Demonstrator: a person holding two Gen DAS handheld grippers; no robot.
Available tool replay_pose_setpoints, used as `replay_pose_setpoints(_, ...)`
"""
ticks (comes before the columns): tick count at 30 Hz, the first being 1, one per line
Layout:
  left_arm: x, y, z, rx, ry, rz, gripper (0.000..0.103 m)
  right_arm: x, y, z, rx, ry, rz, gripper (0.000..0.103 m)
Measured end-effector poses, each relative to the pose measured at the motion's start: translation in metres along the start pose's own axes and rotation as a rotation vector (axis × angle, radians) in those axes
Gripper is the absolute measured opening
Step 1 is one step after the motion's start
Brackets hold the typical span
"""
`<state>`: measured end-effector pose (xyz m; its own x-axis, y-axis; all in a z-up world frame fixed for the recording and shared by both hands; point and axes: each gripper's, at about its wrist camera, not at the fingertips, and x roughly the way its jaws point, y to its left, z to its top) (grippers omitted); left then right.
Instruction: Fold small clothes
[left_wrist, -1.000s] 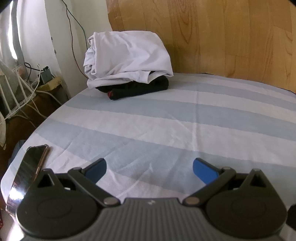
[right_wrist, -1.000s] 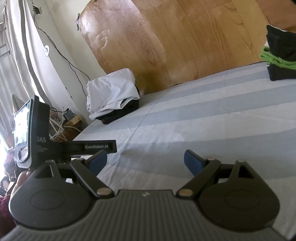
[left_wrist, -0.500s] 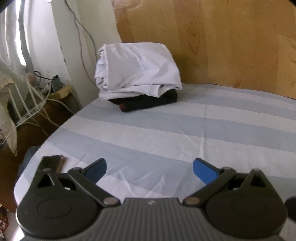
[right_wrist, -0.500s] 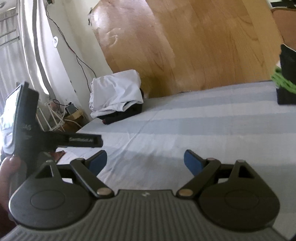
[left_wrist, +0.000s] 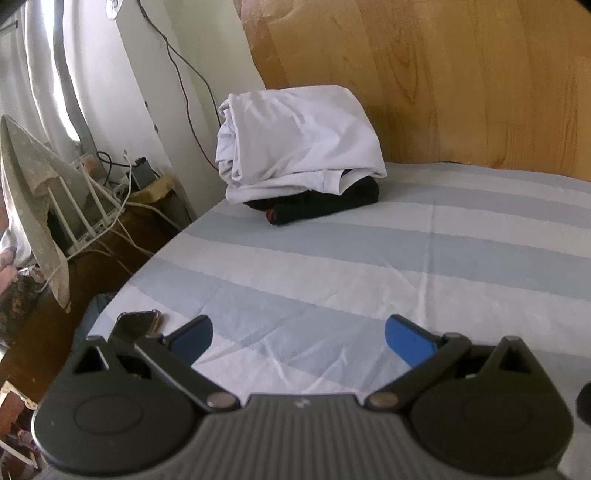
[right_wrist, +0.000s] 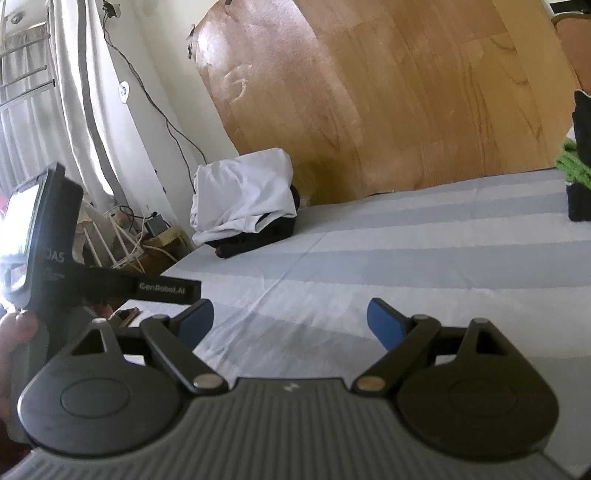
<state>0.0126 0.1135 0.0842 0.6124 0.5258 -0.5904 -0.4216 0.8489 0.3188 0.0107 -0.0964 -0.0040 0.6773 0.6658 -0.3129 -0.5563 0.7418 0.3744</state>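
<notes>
A crumpled white garment (left_wrist: 295, 140) lies on top of a black garment (left_wrist: 325, 206) at the far left corner of the striped bed (left_wrist: 369, 266), against the wooden headboard. The pile also shows in the right wrist view (right_wrist: 243, 195). My left gripper (left_wrist: 297, 334) is open and empty, low over the near part of the bed. My right gripper (right_wrist: 290, 319) is open and empty, also well short of the pile. A stack of black and green folded clothes (right_wrist: 580, 170) sits at the far right edge.
A phone (left_wrist: 138, 321) lies on the bed's near left corner beside my left gripper. The bed edge drops off to the left onto cables, a white rack (left_wrist: 88, 210) and a small stand. The left hand-held unit (right_wrist: 48, 258) stands left of my right gripper.
Both grippers have swung and shifted right relative to the bed's left edge; the clothes pile now sits nearer the centre of each view. Both stay open.
</notes>
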Motion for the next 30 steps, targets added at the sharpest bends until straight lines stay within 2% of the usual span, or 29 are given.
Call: replay_pose_setpoints(30, -0.0073, -0.0026, -0.0018, 0.019, -0.016, -0.017, 0.103, -0.0022, -0.0034, 0.0005, 0.017, -0.029, -0.001, 0.092)
